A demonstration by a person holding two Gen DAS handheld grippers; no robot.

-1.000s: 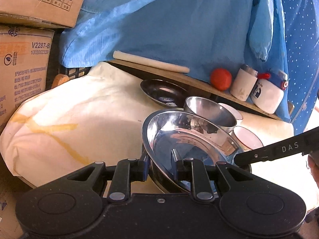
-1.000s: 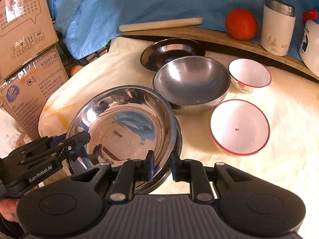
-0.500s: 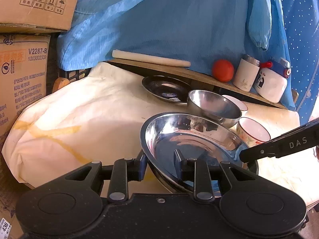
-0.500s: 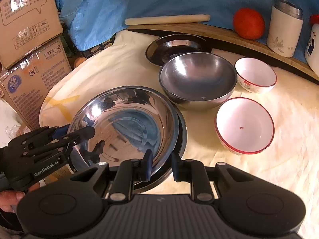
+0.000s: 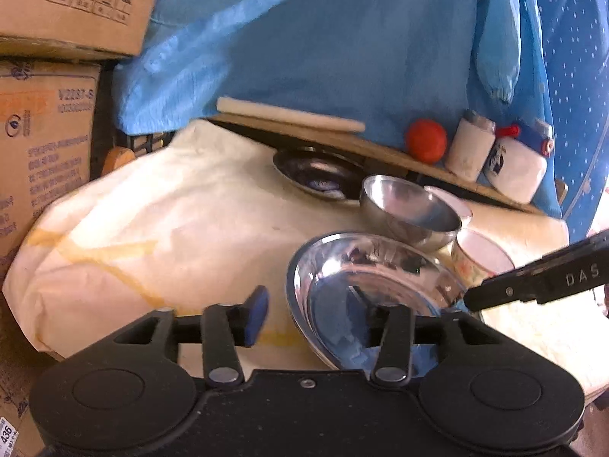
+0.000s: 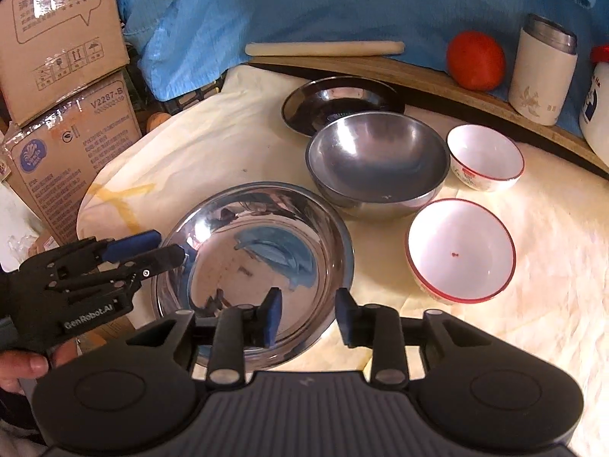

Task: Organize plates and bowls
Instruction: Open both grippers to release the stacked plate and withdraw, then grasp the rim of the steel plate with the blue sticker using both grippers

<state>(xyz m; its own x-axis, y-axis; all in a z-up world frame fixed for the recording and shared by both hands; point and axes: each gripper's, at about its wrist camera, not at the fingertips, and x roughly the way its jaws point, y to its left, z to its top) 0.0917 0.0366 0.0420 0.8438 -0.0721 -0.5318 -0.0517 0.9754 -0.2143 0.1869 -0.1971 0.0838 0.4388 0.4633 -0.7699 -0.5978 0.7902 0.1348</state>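
Steel fills the bottom of my left wrist view: the shiny steel plate (image 5: 365, 297) sits just ahead of my left gripper (image 5: 323, 304), whose jaws stand wide apart and clamp nothing. The plate's near rim runs between the two fingers, the right finger lying over its basin, the blue-padded left finger (image 5: 255, 314) outside it on the cream cloth (image 5: 171, 221). Beyond the plate stands the steel bowl (image 5: 409, 211), and further back a dark dish (image 5: 319, 177). To the right of the plate a red-rimmed bowl (image 5: 481, 255) shows, partly behind the right gripper's finger.

From my right wrist view, the right gripper (image 6: 308, 314) is also spread, gripping nothing. Its left pad sits over the plate's (image 6: 251, 262) near edge and its right pad just outside the rim. The left gripper (image 6: 150, 247) reaches in at the plate's left rim with both fingers parted. Ahead of my fingers stands the steel bowl (image 6: 377, 160), the dark dish (image 6: 340, 101) behind it. Forward and right sit two white bowls, the nearer (image 6: 458, 249) close to the plate, the farther (image 6: 485, 158) beside the steel bowl.
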